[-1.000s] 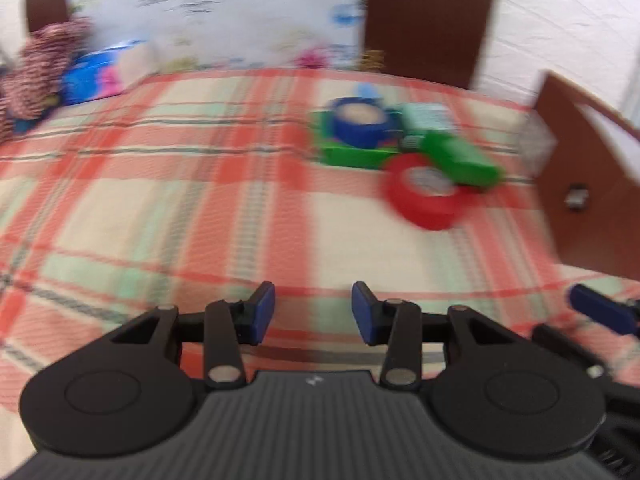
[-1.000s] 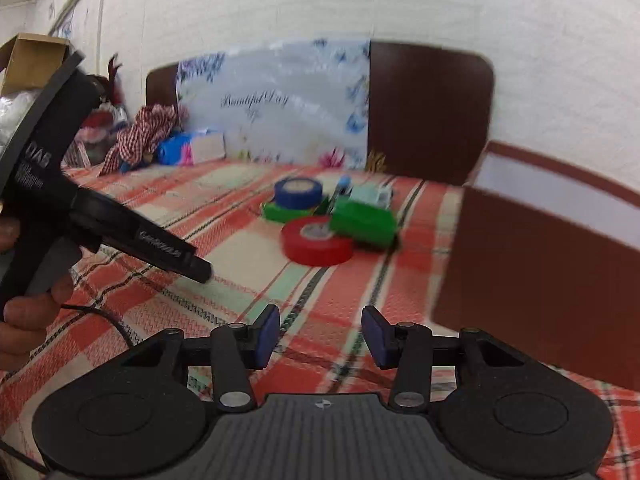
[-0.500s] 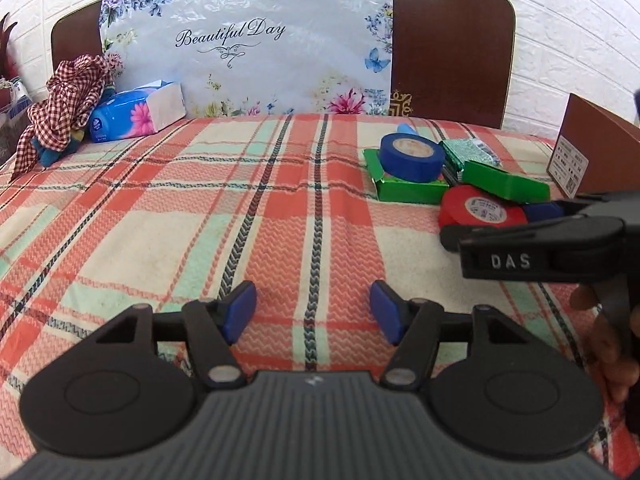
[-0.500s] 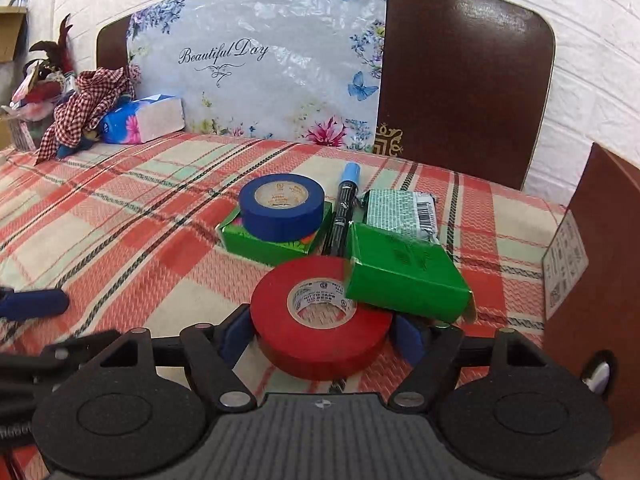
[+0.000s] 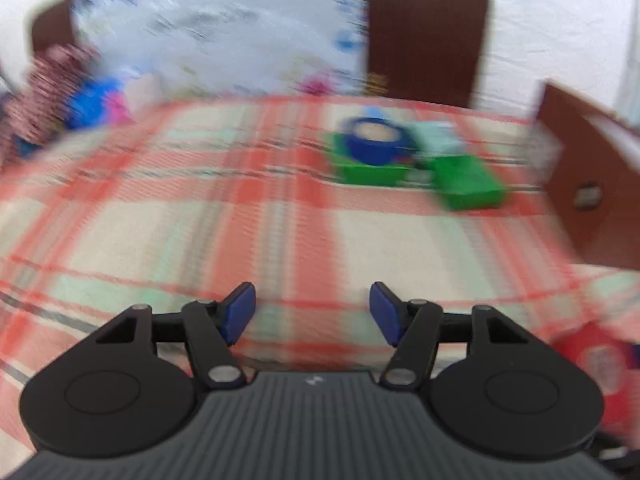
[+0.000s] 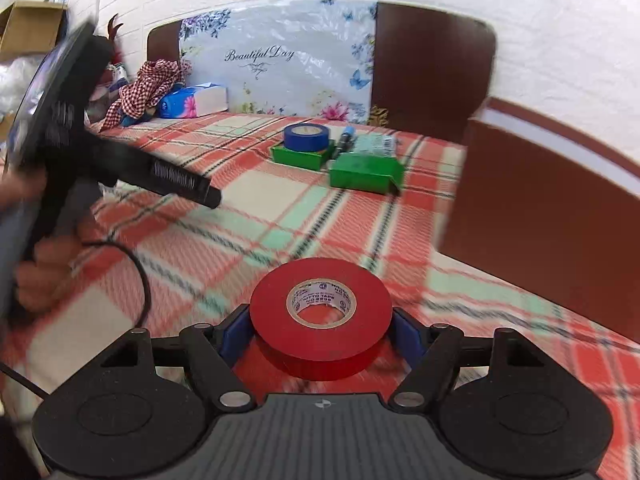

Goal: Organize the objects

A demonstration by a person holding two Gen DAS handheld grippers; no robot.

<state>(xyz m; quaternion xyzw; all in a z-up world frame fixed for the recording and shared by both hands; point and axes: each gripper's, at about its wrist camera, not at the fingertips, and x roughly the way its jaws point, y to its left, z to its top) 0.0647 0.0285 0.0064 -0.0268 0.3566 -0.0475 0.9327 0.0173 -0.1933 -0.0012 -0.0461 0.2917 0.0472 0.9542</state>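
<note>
Item: one roll of red tape, lying flat between the blue pads of the right gripper, near the front of the plaid-covered table. The jaws stand wide and have just been opening, and the pads sit against the roll's sides; the roll appears lifted clear of the cloth, so it is judged carried, held across its width because that is the only span a flat roll offers. Further out, toward the far middle: one roll of blue tape stacked on one shallow green box, presumably already grouped; one blue-capped marker lying just right of it; one larger green box with one pale printed packet behind it. Right: one brown cardboard box, standing near the edge, a likely receptacle. Far left: one tissue pack and one checked cloth against the floral backboard, apart from the sorting. Left gripper: about half open, jaws just closing slightly, nothing between them, hovering over bare cloth; its view is blurred, with the red roll a smear at lower right.
</note>
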